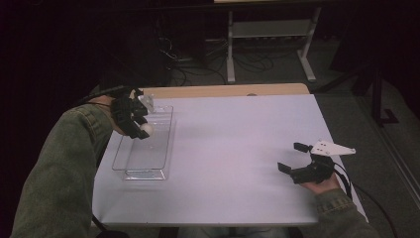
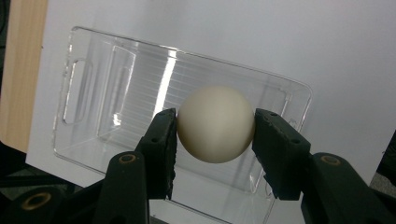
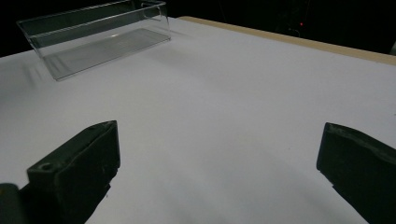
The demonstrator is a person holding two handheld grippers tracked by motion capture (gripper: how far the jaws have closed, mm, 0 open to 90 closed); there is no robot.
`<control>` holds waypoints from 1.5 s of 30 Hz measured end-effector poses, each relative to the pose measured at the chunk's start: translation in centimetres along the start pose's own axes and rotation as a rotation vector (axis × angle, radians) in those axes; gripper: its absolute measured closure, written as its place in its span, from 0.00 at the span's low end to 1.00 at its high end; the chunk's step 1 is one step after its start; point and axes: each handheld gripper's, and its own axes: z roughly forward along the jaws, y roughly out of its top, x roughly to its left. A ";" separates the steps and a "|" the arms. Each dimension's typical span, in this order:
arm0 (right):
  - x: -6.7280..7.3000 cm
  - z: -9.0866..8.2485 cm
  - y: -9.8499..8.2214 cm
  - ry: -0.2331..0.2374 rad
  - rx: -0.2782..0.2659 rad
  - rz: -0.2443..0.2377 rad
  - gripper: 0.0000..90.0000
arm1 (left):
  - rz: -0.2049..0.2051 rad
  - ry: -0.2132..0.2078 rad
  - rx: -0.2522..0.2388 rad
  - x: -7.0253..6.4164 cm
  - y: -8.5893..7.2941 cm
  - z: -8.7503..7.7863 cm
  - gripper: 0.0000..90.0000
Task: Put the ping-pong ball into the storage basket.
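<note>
A white ball (image 2: 216, 123) sits between the pads of my left gripper (image 2: 215, 140), which is shut on it. In the high view that left gripper (image 1: 138, 126) hangs with the ball (image 1: 147, 129) over the far left part of a clear plastic tray (image 1: 159, 171). From the left gripper view the tray (image 2: 84, 51) lies directly below the ball. My right gripper (image 1: 294, 156) rests low over the white table top at the right, jaws wide open with nothing between them. The right gripper view has the tray (image 3: 51, 23) far off at the upper left.
The white sheet (image 1: 237, 148) covers the table, with a wooden edge (image 1: 223, 90) at the far side. Beyond it a white desk frame (image 1: 270, 29) and cables lie on the dark floor. A green sleeve (image 1: 54, 173) comes in at the lower left.
</note>
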 end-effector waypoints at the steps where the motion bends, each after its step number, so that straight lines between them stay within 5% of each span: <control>1: 0.0 0.0 0.0 0.000 0.000 0.000 0.00 | -0.002 -0.001 0.001 0.0 0.0 0.2 0.56; 45: 0.0 0.0 0.0 -0.003 0.004 -0.001 0.00 | -0.006 -0.128 0.020 -0.9 -1.4 7.2 0.56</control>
